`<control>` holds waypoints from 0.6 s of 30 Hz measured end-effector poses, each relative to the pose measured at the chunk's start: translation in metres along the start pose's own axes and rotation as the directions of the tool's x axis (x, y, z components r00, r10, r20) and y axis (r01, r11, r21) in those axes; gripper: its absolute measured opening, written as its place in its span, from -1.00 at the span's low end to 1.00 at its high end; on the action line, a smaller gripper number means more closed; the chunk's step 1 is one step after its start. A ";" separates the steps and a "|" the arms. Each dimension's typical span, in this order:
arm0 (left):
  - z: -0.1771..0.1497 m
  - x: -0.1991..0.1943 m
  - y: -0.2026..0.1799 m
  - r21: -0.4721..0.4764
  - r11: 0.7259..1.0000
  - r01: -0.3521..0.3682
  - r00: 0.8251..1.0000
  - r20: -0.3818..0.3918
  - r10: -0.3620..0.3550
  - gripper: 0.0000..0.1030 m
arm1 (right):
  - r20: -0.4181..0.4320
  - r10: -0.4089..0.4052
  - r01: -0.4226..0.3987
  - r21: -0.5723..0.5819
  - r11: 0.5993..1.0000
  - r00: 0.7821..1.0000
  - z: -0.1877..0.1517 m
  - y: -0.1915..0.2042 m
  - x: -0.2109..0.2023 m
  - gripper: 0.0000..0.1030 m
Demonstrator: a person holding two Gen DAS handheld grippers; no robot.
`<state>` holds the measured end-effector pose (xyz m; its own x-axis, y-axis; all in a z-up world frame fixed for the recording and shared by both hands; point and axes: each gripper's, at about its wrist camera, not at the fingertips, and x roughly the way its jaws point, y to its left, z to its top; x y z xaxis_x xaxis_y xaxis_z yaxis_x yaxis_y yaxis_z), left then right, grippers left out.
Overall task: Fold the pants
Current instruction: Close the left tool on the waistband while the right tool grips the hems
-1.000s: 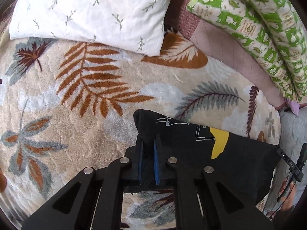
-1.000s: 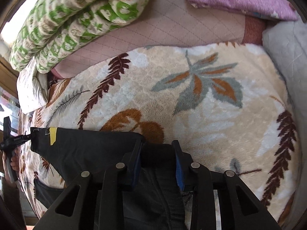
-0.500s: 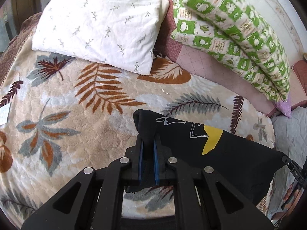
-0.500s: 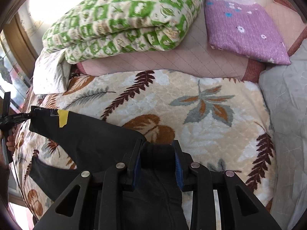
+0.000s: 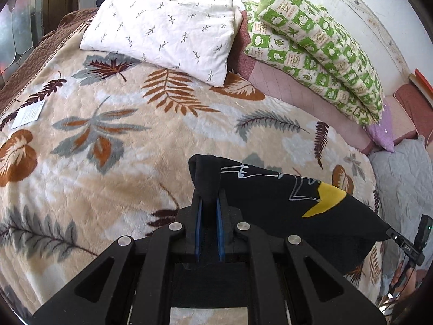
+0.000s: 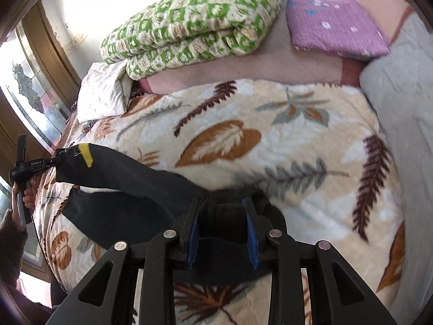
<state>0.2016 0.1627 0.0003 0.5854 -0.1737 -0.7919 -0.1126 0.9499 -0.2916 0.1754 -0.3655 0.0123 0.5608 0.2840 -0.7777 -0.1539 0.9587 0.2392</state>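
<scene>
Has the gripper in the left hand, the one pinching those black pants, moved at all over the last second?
Yes. The left gripper pulled back from the white leaf-print pillow; the pillow has shrunk toward the top and more of the leaf-patterned fleece blanket shows.
</scene>
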 end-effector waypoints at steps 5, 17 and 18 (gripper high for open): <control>-0.038 -0.007 0.007 0.090 0.996 -0.023 0.999 0.045 0.019 -0.86 | -0.024 0.004 -0.003 0.041 0.999 1.000 -0.034 -0.011 0.003 -0.42; -0.093 -0.013 -0.002 0.416 0.901 -0.123 0.992 0.023 0.125 -0.67 | -0.113 -0.083 0.082 -0.012 0.997 0.990 -0.073 -0.007 0.025 -0.36; -0.094 -0.014 0.000 0.414 0.902 -0.121 0.992 0.010 0.128 -0.50 | -0.118 -0.103 0.101 -0.026 0.995 0.988 -0.075 -0.005 0.025 -0.35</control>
<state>0.1185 0.1407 -0.0391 0.5741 -0.0480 -0.8173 0.1604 0.9855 0.0548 0.1292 -0.3625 -0.0517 0.4734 0.1835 -0.8615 -0.1176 0.9825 0.1446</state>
